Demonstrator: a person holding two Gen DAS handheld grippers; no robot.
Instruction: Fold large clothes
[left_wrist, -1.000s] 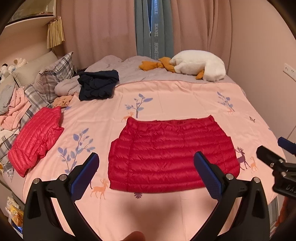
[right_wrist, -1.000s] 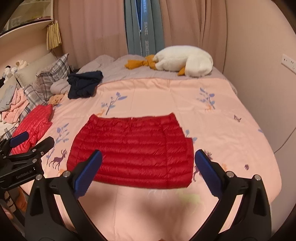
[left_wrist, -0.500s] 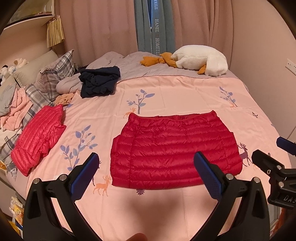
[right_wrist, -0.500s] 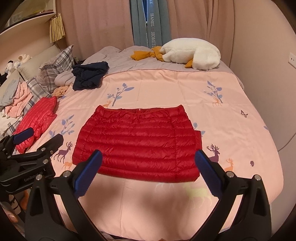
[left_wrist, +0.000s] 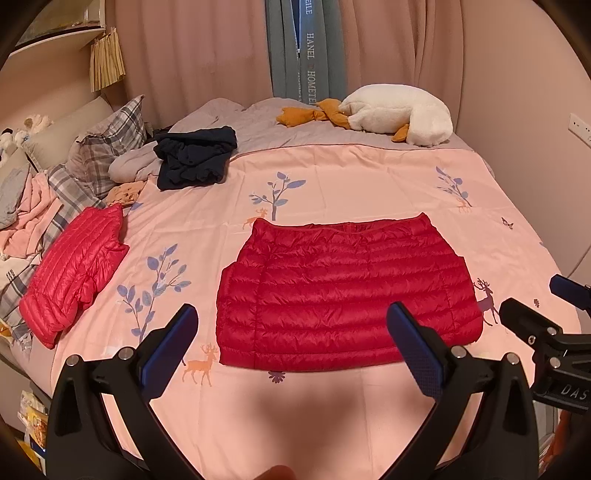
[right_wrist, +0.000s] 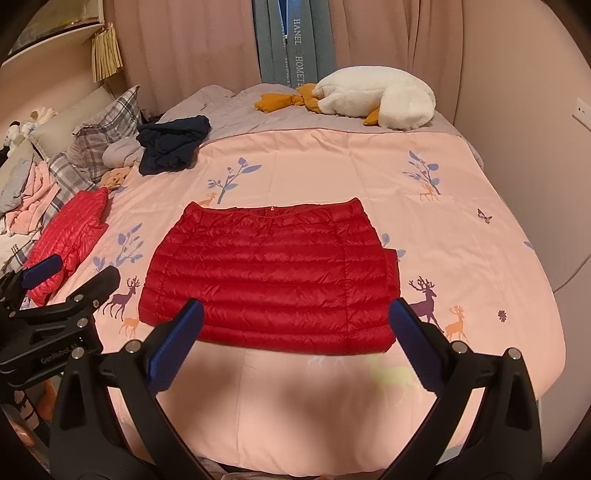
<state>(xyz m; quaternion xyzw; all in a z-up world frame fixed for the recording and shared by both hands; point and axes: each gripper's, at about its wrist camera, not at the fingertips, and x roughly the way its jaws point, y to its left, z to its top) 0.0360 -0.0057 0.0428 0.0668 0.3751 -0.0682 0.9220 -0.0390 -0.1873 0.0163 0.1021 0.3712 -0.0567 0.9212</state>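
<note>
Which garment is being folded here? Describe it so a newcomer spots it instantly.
Start at the pink bedspread with printed deer and trees. In its middle, nearest both open grippers, lies the red quilted jacket, folded into a flat rectangle. The lighter red jacket lies crumpled at the bed's left edge, beside the pillows.

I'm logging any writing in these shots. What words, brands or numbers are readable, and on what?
"HANEL" and "HOMETE", cut off below: blue-grey curtain behind the bed.
"GenRobot", further characters unclear: body of the left gripper, seen from the right wrist.
"DAS", cut off: body of the right gripper, seen from the left wrist.
Small dark print on the white cloth at the left edge: too small to read.
</note>
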